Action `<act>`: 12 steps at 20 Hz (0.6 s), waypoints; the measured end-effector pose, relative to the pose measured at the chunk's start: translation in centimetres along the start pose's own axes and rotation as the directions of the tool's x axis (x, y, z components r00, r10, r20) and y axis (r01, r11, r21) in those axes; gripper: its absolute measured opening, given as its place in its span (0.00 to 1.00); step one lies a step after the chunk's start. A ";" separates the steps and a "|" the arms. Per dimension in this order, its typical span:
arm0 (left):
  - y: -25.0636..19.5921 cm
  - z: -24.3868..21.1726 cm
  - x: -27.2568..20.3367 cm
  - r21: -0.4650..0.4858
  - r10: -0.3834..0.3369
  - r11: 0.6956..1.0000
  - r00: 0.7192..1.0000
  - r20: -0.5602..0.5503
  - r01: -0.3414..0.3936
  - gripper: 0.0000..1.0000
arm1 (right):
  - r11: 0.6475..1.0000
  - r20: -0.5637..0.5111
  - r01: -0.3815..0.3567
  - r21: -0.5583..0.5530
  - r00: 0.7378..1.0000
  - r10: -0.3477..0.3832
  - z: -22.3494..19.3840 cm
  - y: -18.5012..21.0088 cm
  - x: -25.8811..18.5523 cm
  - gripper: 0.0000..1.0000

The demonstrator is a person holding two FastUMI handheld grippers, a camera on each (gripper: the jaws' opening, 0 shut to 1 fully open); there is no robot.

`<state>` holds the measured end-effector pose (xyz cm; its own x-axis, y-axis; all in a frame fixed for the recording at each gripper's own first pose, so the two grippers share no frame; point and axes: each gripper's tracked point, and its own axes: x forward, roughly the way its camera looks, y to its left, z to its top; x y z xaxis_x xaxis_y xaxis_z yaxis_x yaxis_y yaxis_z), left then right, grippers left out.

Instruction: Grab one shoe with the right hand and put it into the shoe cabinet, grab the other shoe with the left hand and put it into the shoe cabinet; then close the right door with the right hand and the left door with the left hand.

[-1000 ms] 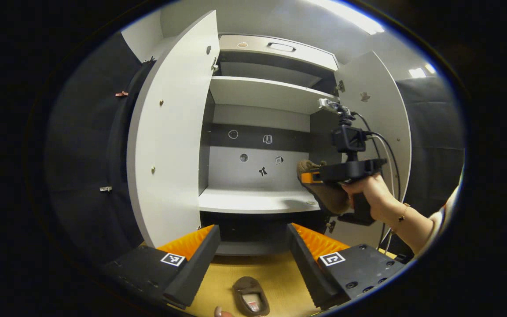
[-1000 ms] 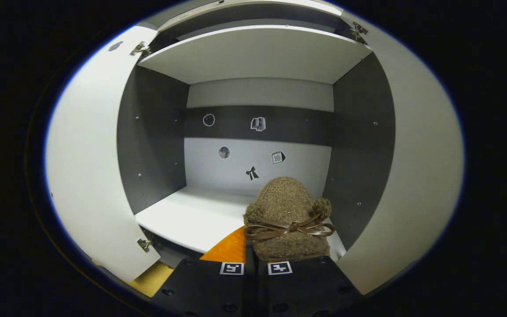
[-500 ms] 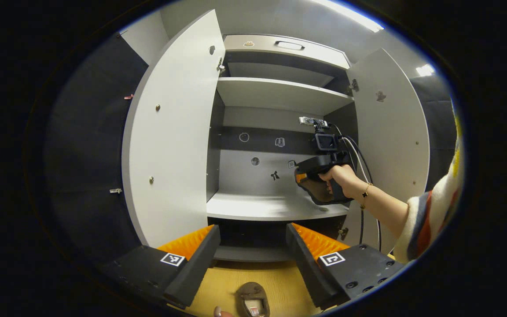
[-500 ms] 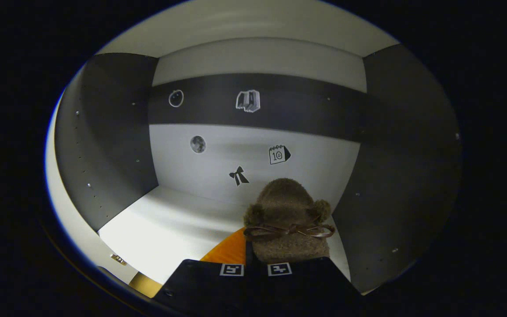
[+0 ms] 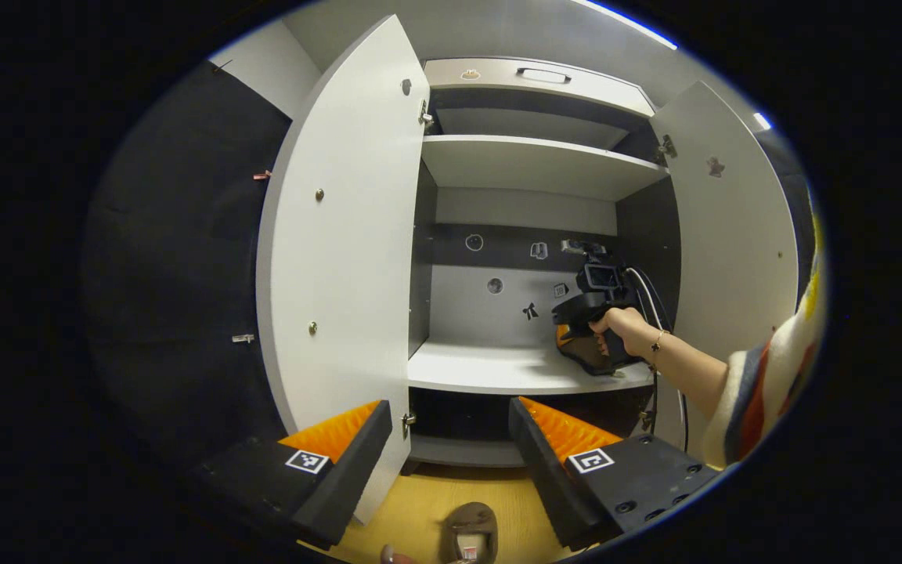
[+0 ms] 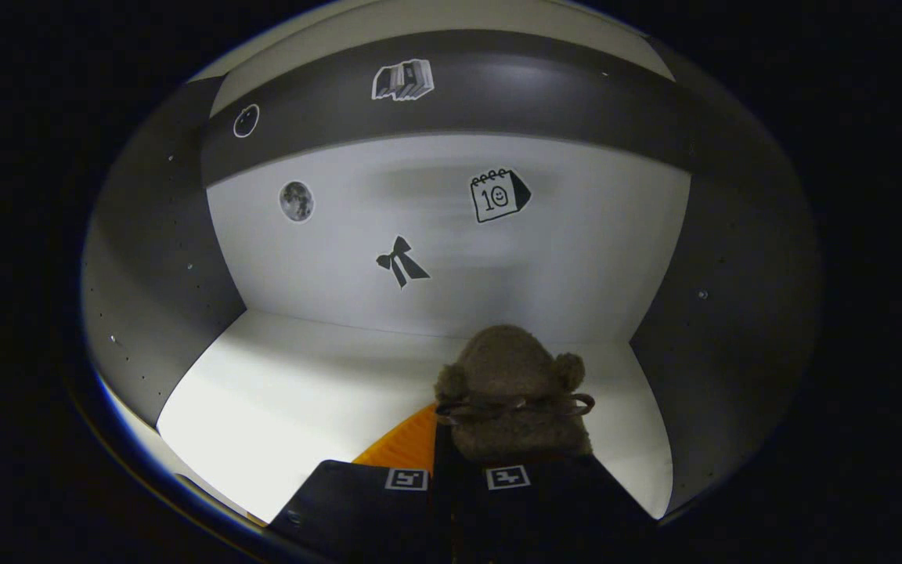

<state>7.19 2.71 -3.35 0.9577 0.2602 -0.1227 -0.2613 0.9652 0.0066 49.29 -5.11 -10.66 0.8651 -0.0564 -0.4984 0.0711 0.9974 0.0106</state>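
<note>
Currently holding a fuzzy brown slipper with a thin brown bow [image 6: 510, 384] clamped between both fingers of the right gripper [image 6: 459, 478], inside the white two-door shoe cabinet [image 5: 533, 168], above its white middle shelf [image 6: 318, 399] (contact with shelf not determinable). Hovering with left gripper [image 5: 451, 454], fingers spread apart, over the yellow wooden floor [image 5: 412, 509]. Lying below it: second brown slipper [image 5: 470, 533], outside the cabinet. Standing open: left door [image 5: 341, 235] and right door [image 5: 733, 235].
</note>
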 end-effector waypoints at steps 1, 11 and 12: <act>0.0 0.2 -0.1 0.005 0.000 1.000 1.000 0.003 0.000 0.95 | 1.000 -0.005 -0.010 0.004 1.000 0.010 0.0 0.2 -0.4 0.14; 0.5 0.2 -2.1 -0.016 -0.056 0.998 0.998 0.010 0.056 0.95 | 0.997 0.045 -0.035 -0.065 0.998 0.038 -0.2 0.8 -6.9 0.98; 0.5 0.2 -2.4 -0.023 -0.069 0.997 0.997 0.016 0.070 0.95 | 0.997 0.068 -0.046 -0.064 0.996 0.051 0.0 1.0 -8.3 0.98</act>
<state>4.80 2.61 -2.83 0.9753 0.1929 -0.1072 -0.1966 0.9802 -0.0248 42.18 -3.63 -6.47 0.8992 -0.0087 -0.4374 -0.0010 0.9998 -0.0218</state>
